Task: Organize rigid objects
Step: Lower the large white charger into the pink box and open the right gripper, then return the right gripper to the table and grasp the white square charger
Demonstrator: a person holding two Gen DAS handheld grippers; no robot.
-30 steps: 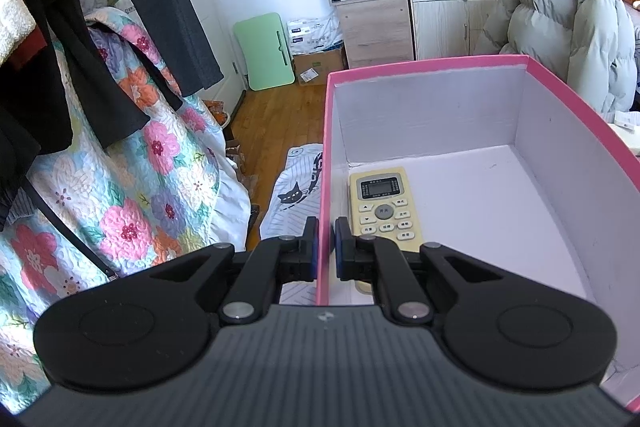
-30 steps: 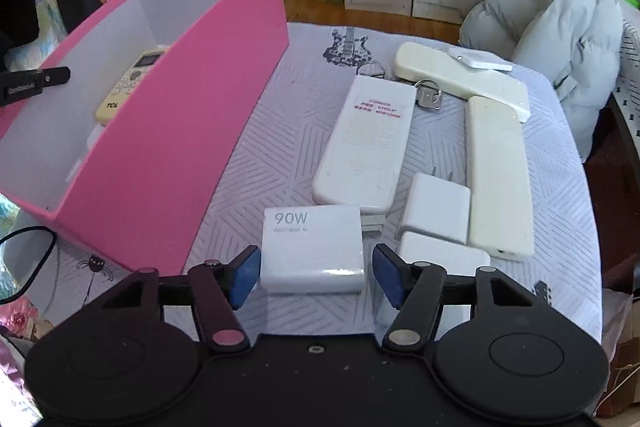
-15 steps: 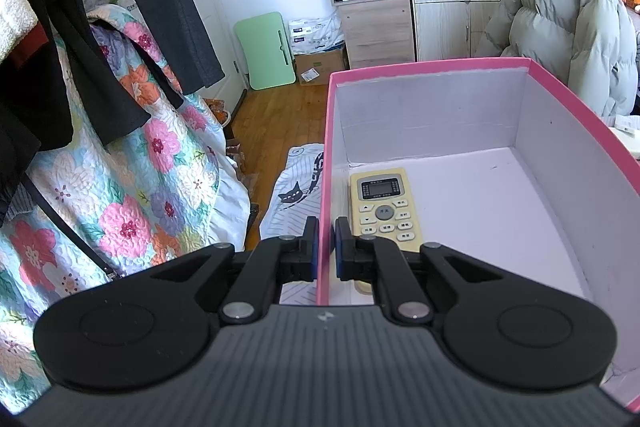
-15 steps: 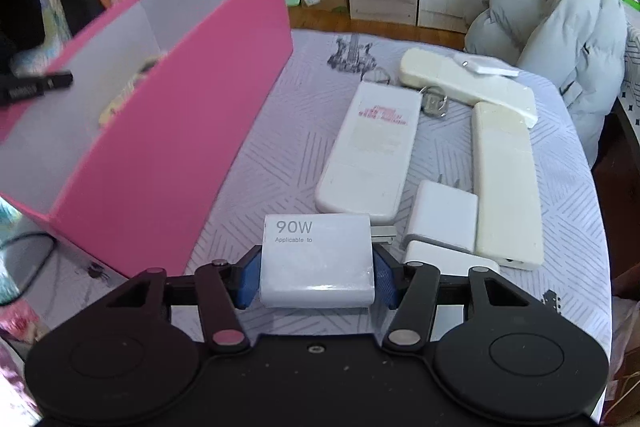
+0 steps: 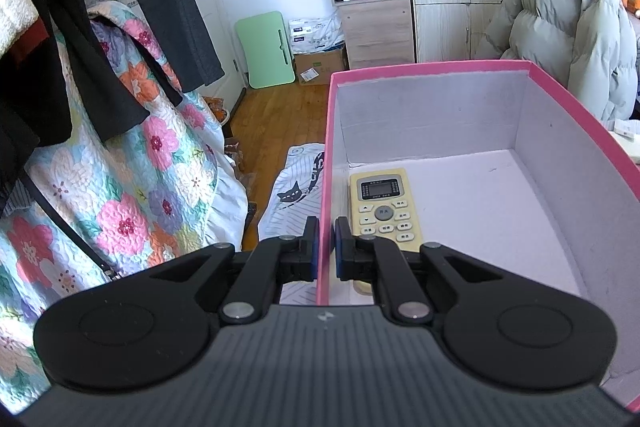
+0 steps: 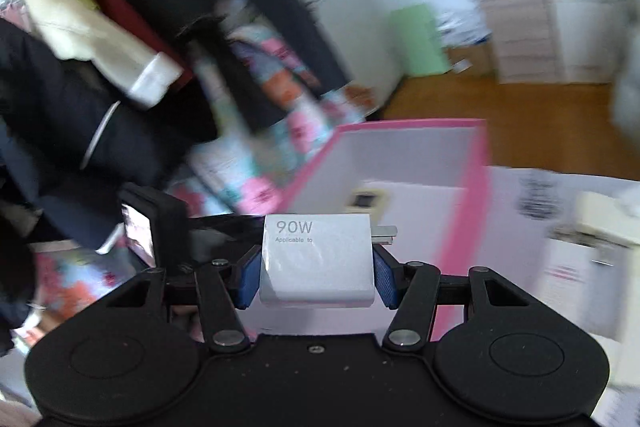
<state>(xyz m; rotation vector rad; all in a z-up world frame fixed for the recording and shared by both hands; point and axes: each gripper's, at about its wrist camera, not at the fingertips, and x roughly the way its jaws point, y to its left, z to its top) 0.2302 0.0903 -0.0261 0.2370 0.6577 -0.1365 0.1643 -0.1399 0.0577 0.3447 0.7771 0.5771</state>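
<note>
The left claw [image 5: 327, 247] is clamped on the near left wall of the pink box [image 5: 580, 115], one finger outside the wall and one inside. Inside the box, a yellowed remote control [image 5: 384, 207] lies face up on the white floor, close against that same left wall and just ahead of the inner finger. The right claw [image 6: 316, 277] is clamped on a white 90W charger [image 6: 316, 259], its blue pads [image 6: 248, 281] pressing the charger's two sides, with the metal plug prongs sticking out to the right. The charger is held in the air above the near end of the box, whose pink rim and white interior show behind it. The right-wrist view is motion-blurred, so the pale items on the tabletop [image 6: 520, 267] to the right of the box cannot be identified.
</note>
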